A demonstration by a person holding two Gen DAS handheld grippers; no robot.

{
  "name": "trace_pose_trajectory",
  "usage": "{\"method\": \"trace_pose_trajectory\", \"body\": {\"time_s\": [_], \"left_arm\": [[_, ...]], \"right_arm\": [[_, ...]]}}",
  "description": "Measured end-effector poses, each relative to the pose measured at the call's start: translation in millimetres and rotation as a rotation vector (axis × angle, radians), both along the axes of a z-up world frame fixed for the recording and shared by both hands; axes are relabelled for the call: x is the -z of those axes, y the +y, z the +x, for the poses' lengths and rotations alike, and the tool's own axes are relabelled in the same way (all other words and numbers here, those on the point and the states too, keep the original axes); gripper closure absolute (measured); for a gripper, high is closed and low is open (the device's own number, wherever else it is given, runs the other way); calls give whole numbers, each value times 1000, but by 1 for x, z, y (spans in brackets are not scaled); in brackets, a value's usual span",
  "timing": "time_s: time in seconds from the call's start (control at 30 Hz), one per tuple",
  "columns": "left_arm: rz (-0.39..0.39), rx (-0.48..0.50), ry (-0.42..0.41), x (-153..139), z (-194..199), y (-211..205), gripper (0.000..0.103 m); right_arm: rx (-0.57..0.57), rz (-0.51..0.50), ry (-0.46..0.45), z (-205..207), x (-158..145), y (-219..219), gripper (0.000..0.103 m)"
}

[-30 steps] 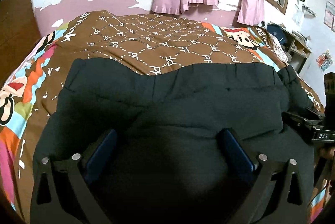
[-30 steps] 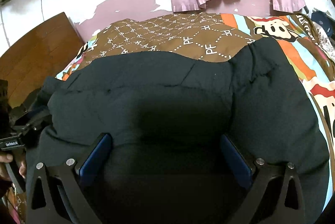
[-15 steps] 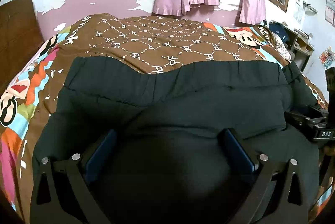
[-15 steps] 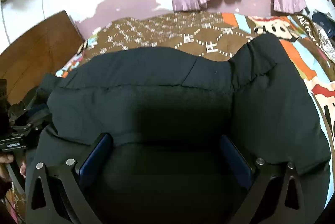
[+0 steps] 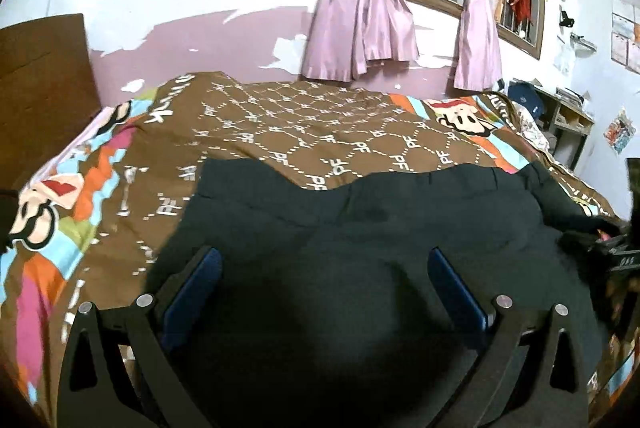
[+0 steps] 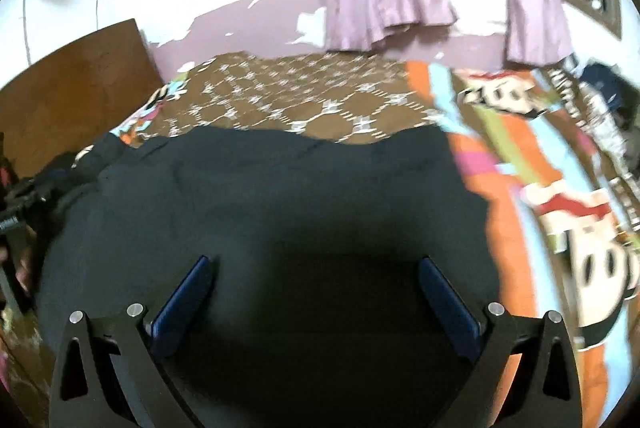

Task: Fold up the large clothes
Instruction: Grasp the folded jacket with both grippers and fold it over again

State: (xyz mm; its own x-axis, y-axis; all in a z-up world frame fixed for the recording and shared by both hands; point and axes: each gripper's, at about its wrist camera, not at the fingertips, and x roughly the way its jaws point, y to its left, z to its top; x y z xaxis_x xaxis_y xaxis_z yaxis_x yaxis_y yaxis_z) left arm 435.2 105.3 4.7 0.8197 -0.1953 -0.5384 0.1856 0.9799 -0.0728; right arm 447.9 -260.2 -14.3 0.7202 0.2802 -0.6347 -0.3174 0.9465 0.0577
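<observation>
Left fingers [image 5: 322,260] spread wide, right fingers [image 6: 316,268] spread wide, dark garment [image 5: 360,228] spanning beneath both

Both grippers have pulled up and back from the black garment [image 5: 400,224]; more of the brown bedspread [image 5: 320,124] and the window now shows

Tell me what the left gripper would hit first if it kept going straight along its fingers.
Most likely the black garment spread on the bed: the left gripper, jaws open, points across it. Past its far edge lies the brown bedspread. Its height above the cloth is unclear.
</observation>
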Motion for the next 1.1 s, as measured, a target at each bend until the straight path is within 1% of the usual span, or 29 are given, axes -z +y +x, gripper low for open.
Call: {"method": "trace_pose_trajectory", "body": {"time_s": [0.07, 0.1, 0.17, 0.23, 0.3, 0.33, 0.43, 0.47, 0.5, 0.53, 0.57, 0.6, 0.67, 0.77, 0.87, 0.93, 1.0, 1.1], "left_arm": [[-20, -20, 24, 0, 0, 11, 1], [-38, -23, 39, 1, -1, 17, 1], [-124, -1, 77, 5, -2, 38, 1], [-180, 24, 102, 5, -2, 51, 1], [-200, 28, 136, 6, 1, 63, 1], [-208, 26, 151, 6, 2, 68, 1], [-237, -13, 218, 22, 5, 82, 1], [-278, -20, 272, 35, 8, 87, 1], [-311, -14, 296, 43, 8, 92, 1], [-363, -9, 327, 52, 9, 96, 1], [-406, -8, 349, 59, 9, 99, 1], [-441, -3, 363, 63, 8, 102, 1], [-463, 7, 373, 65, 9, 105, 1], [-450, 20, 370, 63, 6, 105, 1], [-478, 33, 361, 66, 6, 111, 1], [-507, 39, 334, 69, 1, 115, 1], [-515, 48, 319, 71, -2, 118, 1], [-519, 50, 327, 73, -2, 121, 1]], "right_arm": [[47, -4, 3, -3, 0, -22, 0], [74, 14, 11, -4, 2, -35, 0], [96, 60, 47, -2, 7, -52, 0], [103, 79, 115, 1, 18, -65, 0], [101, 58, 211, 10, 35, -71, 0], [90, 68, 244, 12, 41, -72, 0], [82, 162, 314, 14, 57, -83, 0], [82, 221, 348, 15, 64, -88, 0], [82, 275, 374, 16, 71, -93, 0], [81, 335, 385, 16, 77, -99, 0], [74, 379, 373, 13, 81, -105, 0], [66, 397, 357, 10, 83, -107, 0], [65, 398, 320, 2, 86, -107, 0], [74, 376, 296, -3, 86, -104, 0], [70, 384, 309, -4, 86, -105, 0], [64, 375, 330, -2, 85, -102, 0], [58, 364, 355, 6, 85, -102, 0], [49, 364, 390, 12, 86, -102, 0]]}}
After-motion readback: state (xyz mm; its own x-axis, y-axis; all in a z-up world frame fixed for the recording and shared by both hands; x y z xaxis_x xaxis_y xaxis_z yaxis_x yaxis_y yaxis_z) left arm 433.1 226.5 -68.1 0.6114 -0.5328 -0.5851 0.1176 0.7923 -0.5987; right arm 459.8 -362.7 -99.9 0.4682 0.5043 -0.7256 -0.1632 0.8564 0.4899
